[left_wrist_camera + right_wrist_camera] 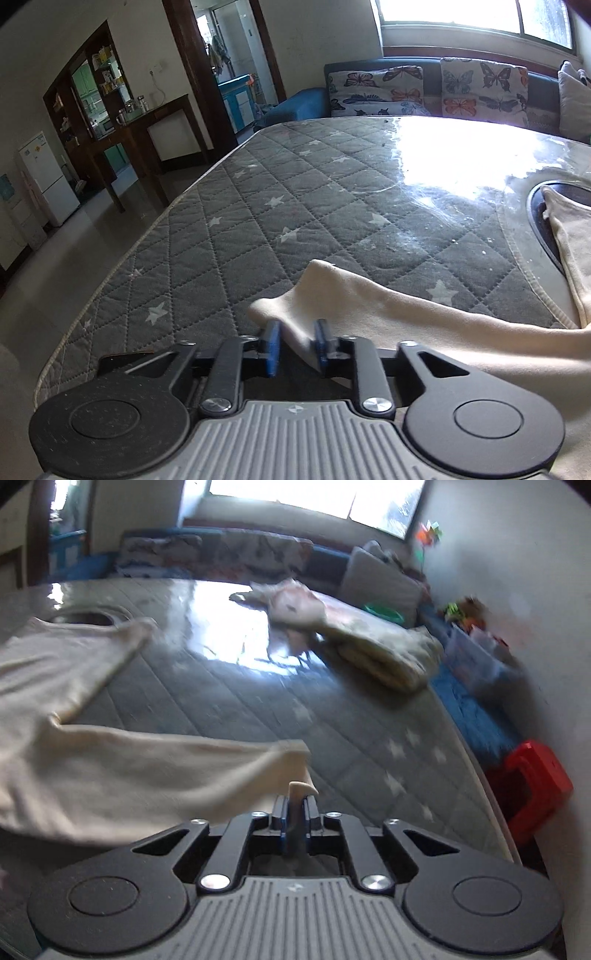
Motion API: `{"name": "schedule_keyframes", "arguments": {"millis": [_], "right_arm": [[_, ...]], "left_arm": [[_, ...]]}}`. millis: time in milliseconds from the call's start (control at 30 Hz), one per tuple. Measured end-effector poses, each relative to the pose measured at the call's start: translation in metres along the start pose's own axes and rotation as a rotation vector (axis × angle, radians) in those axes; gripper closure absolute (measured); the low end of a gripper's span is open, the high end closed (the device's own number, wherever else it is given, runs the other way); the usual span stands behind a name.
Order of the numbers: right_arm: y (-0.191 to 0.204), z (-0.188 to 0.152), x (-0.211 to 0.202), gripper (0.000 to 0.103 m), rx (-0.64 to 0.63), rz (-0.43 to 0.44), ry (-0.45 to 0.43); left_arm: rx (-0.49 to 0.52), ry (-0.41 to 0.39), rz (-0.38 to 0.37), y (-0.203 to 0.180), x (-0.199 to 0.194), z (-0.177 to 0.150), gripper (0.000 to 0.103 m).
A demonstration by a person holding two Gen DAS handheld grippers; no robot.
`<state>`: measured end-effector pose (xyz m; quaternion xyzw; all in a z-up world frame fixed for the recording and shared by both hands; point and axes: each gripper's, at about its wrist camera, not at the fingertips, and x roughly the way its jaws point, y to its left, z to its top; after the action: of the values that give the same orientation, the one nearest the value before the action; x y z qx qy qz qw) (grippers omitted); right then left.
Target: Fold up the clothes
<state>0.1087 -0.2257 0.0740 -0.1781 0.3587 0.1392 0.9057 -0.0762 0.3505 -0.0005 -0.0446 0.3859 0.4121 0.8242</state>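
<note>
Left wrist view: the left gripper [297, 341] stood partly parted, a cream garment [369, 306] sleeve end loose between its blue pads [274, 345], on the quilted table cover [258, 206].

Right wrist view, blurred: the right gripper [295, 812] pinched the cream garment [110, 775], which spread to its left.

Butterfly cushions [436, 90] on sofa; fridge [48, 177]; red stool [532, 782].

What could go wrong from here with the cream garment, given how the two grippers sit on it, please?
1. The left gripper has its jaws apart around a sleeve end of the cream garment, so that end may slip free.
2. The right gripper pinches only a thin tip of cloth, and its view is blurred; a fast pull could tear it loose.
</note>
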Motion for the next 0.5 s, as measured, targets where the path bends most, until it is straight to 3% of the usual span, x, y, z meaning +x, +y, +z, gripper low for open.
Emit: {"name": "schedule_keyframes", "arguments": {"millis": [133, 200, 267, 367, 467, 500], "right_arm": [[0.001, 0.003, -0.002, 0.081, -0.001, 0.014, -0.03], [0.01, 0.013, -0.006, 0.067, -0.015, 0.056, -0.074], [0.021, 0.019, -0.004, 0.054, -0.029, 0.109, -0.09], [0.033, 0.024, 0.008, 0.042, -0.049, 0.167, -0.073], [0.036, 0.023, 0.023, 0.036, -0.04, 0.183, -0.041], [0.034, 0.022, 0.029, 0.029, -0.021, 0.184, -0.031]], "left_arm": [[-0.006, -0.007, 0.027, 0.005, -0.003, 0.003, 0.065], [-0.015, -0.008, 0.033, 0.008, -0.005, 0.003, 0.064], [-0.017, -0.011, 0.034, 0.009, -0.009, 0.003, 0.057], [-0.011, -0.013, 0.023, 0.011, -0.015, 0.001, 0.054], [0.006, -0.01, -0.02, 0.012, -0.019, 0.0, 0.054], [0.015, -0.008, -0.034, 0.011, -0.02, -0.001, 0.053]]}}
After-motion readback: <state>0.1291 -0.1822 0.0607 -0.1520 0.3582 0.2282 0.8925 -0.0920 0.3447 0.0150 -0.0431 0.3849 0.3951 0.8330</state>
